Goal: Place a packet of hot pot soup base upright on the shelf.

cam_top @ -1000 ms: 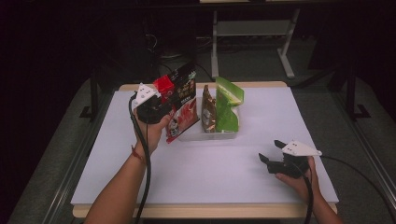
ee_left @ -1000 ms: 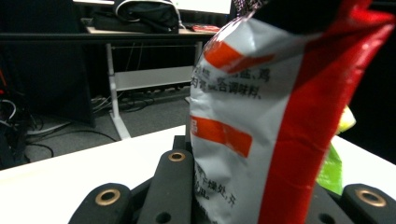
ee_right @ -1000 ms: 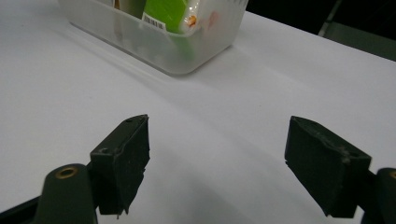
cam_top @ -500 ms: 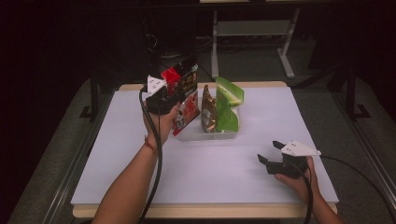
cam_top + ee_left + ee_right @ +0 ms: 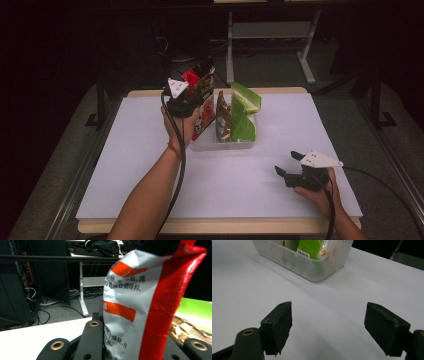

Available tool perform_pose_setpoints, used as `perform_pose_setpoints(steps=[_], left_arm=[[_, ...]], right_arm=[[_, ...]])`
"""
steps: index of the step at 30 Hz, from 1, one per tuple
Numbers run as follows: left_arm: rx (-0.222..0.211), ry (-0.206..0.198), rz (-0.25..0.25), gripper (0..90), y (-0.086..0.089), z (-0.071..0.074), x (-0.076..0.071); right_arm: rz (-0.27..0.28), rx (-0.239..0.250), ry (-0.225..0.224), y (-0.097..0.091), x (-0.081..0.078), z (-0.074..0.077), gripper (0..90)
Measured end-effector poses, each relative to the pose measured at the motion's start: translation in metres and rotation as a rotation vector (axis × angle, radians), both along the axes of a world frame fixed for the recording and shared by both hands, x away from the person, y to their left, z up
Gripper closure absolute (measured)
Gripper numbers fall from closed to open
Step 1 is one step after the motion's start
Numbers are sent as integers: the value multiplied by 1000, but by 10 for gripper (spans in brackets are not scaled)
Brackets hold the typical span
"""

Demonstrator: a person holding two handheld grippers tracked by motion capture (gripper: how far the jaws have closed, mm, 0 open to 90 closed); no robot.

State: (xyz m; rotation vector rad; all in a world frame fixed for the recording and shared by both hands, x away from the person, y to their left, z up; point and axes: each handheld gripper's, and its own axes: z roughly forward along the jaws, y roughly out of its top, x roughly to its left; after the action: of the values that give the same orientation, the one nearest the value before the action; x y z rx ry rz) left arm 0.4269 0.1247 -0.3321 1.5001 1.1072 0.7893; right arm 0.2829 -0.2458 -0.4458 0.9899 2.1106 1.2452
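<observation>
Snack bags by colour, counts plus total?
Red bag: 1
Brown bag: 1
Green bag: 1
Total: 3

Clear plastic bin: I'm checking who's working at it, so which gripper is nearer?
Left. The left gripper is at the clear plastic bin, its jaws shut on the red snack bag over the bin's left end. The right gripper rests open on the table, apart from it.
</observation>
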Motion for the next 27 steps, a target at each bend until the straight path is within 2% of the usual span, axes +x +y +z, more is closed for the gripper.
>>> perform_pose_setpoints(steps=[9,17,22,27], left_arm=[[-11,-8,-6,787,-2,-10,3],[4,-8,-2,785,-5,-19,-1],[5,8,-21,779,-6,-31,-5],[3,10,-42,774,-3,-34,-7]], right_arm=[[7,2,1,0,0,0,216],[13,-5,7,1,1,-2,216],[12,-5,6,2,1,-1,216],[13,-7,11,2,1,-2,217]])
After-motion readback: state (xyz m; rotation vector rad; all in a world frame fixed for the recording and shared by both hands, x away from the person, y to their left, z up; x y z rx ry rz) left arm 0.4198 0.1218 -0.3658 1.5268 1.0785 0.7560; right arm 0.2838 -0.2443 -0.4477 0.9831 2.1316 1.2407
